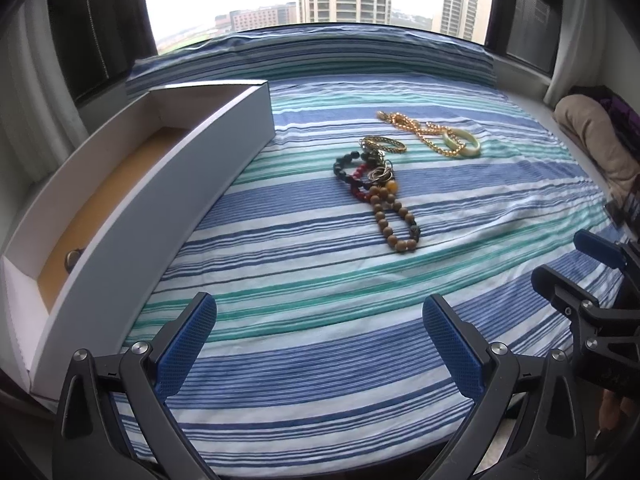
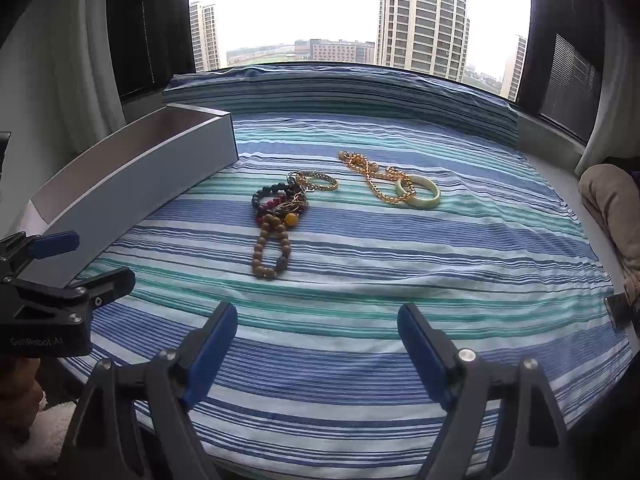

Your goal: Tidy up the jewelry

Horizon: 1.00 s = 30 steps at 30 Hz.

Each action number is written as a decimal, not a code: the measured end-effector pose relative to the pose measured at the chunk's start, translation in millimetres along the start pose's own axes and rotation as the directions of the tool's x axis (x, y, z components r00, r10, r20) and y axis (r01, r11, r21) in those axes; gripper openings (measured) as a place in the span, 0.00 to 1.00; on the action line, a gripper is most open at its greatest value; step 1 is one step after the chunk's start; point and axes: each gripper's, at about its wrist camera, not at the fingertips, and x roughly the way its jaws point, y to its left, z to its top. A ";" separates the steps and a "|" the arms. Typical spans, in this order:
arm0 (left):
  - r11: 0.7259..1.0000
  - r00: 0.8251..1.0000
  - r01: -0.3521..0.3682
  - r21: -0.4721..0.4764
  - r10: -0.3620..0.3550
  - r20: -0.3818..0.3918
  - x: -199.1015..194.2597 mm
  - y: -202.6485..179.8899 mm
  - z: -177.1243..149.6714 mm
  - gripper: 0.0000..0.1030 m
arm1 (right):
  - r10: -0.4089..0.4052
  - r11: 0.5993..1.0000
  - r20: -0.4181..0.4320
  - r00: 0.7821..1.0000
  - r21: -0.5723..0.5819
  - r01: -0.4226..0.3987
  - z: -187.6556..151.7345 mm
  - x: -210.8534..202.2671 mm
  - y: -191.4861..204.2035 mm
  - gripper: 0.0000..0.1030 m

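Left gripper (image 1: 320, 334): jaws spread wide, nothing between them, hovering low over the striped sheet (image 1: 304, 264); arms cut off by the bottom edge.
Right gripper (image 2: 316, 344): also wide apart and holding nothing; in the left view only a dark chunk of it at 4 o'clock, mostly cropped.
Wooden bead bracelet (image 1: 394, 216): on the sheet around 12 o'clock from the left gripper, well apart from both.
Tangle (image 1: 366, 170): black and red beads plus thin rings piled at the wooden bracelet's far end; no telling how many pieces or where one stops.
Gold chain (image 1: 420, 132): further back at 1 o'clock, looping under or through the pale green bangle (image 1: 464, 142), can't tell which.
Drawer (image 1: 180, 184): white, open-topped, at 10 o'clock; brown floor, a small knob-like thing (image 1: 74, 258) inside, near end cropped.
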 end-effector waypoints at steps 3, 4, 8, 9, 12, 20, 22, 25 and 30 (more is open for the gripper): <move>1.000 1.000 0.006 0.001 -0.006 -0.005 1.2 -0.6 0.5 1.00 | 0.005 1.000 -0.009 1.000 0.016 -0.005 -0.9 1.7 -3.3 0.82; 1.000 1.000 0.007 0.001 -0.007 -0.006 1.7 -0.7 0.9 1.00 | 0.004 1.000 -0.009 1.000 0.021 -0.003 -1.1 1.8 -4.3 0.82; 1.000 1.000 0.016 0.004 -0.015 -0.021 5.4 -3.1 0.8 1.00 | 0.001 1.000 -0.010 1.000 0.029 0.000 -3.3 2.3 -8.4 0.82; 1.000 0.999 0.022 0.007 -0.022 -0.026 7.0 -4.5 1.0 1.00 | 0.001 1.000 -0.014 1.000 0.031 -0.001 -4.2 3.1 -9.9 0.82; 0.999 0.998 0.043 0.021 -0.043 -0.034 11.7 -10.5 3.7 1.00 | 0.002 0.999 -0.022 1.000 0.042 -0.001 -7.6 4.6 -13.8 0.82; 0.984 0.987 0.152 0.087 -0.147 -0.061 34.7 -35.7 17.3 1.00 | -0.018 0.996 -0.024 1.000 0.082 0.020 -12.4 2.9 -29.0 0.82; 0.971 0.975 0.217 0.103 -0.212 -0.059 42.8 -42.2 22.7 0.99 | -0.025 0.995 -0.029 0.999 0.093 0.028 -13.9 3.3 -33.3 0.82; 0.952 0.959 0.280 0.124 -0.272 -0.078 60.1 -53.3 30.2 0.98 | -0.028 0.993 -0.032 0.999 0.111 0.032 -16.8 2.7 -37.9 0.82; 0.928 0.953 0.301 0.219 -0.283 -0.110 92.6 -82.3 40.0 0.76 | -0.031 0.991 -0.036 0.999 0.131 0.035 -21.8 2.2 -43.2 0.82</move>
